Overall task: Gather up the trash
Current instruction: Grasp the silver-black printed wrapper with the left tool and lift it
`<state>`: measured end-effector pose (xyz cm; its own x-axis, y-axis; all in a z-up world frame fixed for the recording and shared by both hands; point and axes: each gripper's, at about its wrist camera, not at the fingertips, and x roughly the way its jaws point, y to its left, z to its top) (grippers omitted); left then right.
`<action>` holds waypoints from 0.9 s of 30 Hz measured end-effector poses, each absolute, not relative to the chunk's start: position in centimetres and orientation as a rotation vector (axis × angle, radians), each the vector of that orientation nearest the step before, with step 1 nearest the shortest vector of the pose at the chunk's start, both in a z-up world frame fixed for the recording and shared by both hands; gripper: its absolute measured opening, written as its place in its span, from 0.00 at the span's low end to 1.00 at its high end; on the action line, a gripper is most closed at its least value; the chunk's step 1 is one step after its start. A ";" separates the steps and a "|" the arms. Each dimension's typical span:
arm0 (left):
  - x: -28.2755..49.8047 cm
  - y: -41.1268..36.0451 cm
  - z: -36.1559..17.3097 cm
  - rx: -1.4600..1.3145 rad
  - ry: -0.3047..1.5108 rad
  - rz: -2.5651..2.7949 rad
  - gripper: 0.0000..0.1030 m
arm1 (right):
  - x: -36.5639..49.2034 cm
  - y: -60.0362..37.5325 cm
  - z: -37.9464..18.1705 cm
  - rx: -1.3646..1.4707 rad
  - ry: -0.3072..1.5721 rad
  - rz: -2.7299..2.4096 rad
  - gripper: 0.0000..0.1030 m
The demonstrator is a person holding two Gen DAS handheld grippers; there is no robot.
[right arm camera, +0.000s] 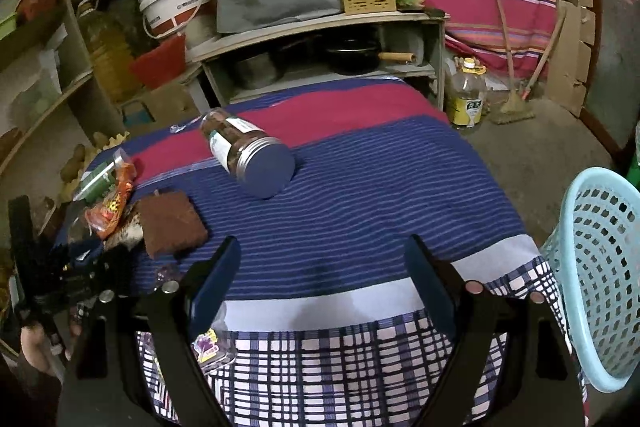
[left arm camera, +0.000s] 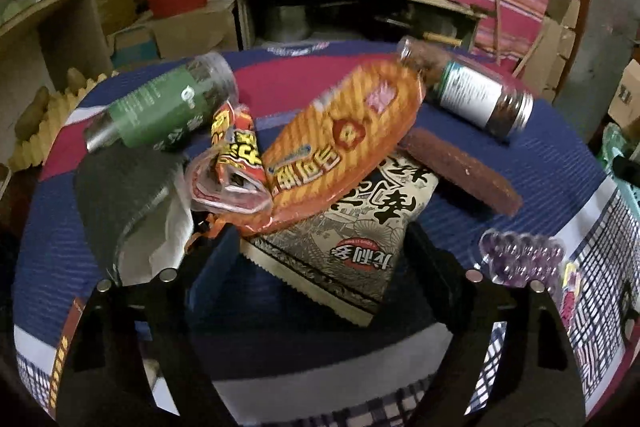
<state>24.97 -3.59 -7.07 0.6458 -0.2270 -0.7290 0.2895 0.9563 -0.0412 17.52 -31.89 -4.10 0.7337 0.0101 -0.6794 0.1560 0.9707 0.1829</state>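
In the left wrist view an orange snack wrapper (left arm camera: 340,143) lies on a black-and-white snack packet (left arm camera: 356,231), beside a torn red-yellow wrapper (left arm camera: 236,159). My left gripper (left arm camera: 316,247) is open, its fingers on either side of the black-and-white packet's near end. In the right wrist view my right gripper (right arm camera: 320,259) is open and empty above the striped cloth (right arm camera: 380,187). The wrapper pile (right arm camera: 112,207) sits far left, with the left gripper (right arm camera: 64,279) beside it.
A green-label jar (left arm camera: 160,107) and a white-label jar (left arm camera: 472,91) lie on their sides. A brown pad (left arm camera: 464,171), a grey cloth (left arm camera: 128,195) and a purple bead packet (left arm camera: 524,259) lie nearby. A light blue mesh basket (right arm camera: 604,267) stands right of the table. Shelves crowd the back.
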 end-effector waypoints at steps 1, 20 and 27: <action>25.1 -3.6 -7.0 0.084 0.813 -0.301 0.78 | 17.6 -31.9 -4.2 0.235 0.746 -0.081 0.80; 26.8 -5.1 -7.7 0.120 0.881 -0.422 0.10 | 18.3 -30.9 -4.7 0.227 0.767 -0.046 0.80; 24.7 -3.3 -4.6 0.086 0.821 -0.390 0.05 | 18.5 -29.7 -4.7 0.192 0.766 -0.025 0.80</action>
